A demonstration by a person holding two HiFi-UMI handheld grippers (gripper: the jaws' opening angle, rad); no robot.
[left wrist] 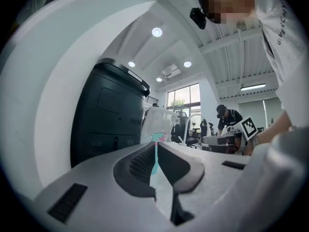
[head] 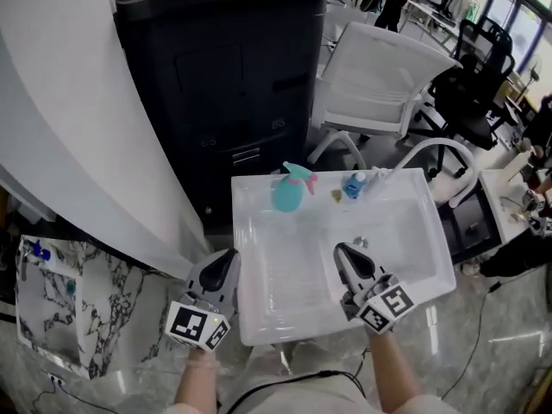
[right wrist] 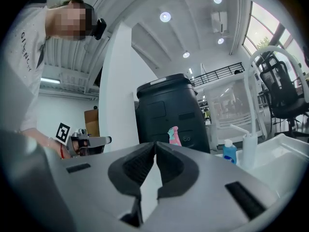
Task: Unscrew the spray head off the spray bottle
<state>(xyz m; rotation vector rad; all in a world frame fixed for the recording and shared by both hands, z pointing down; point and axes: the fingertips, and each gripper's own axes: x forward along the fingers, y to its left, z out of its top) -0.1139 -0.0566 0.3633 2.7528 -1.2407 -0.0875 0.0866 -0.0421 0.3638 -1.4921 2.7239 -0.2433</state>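
Teal plastic spray bottle (head: 287, 195) with its pink spray head (head: 299, 173) stands upright on the far rim of the white plastic basin (head: 285, 287), long axis vertical. It is well ahead of both grippers and between them. Left gripper (head: 229, 255) and right gripper (head: 341, 250) have jaws closed on nothing, and neither looks clearly nearer.

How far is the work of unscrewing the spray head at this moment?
Done: nothing yet; the spray head sits on the teal spray bottle, standing at the far edge of the white sink. In hand: nothing; the left claw and right claw are shut and empty, near the sink's front. Left: reach the bottle, hold it, twist the head off.
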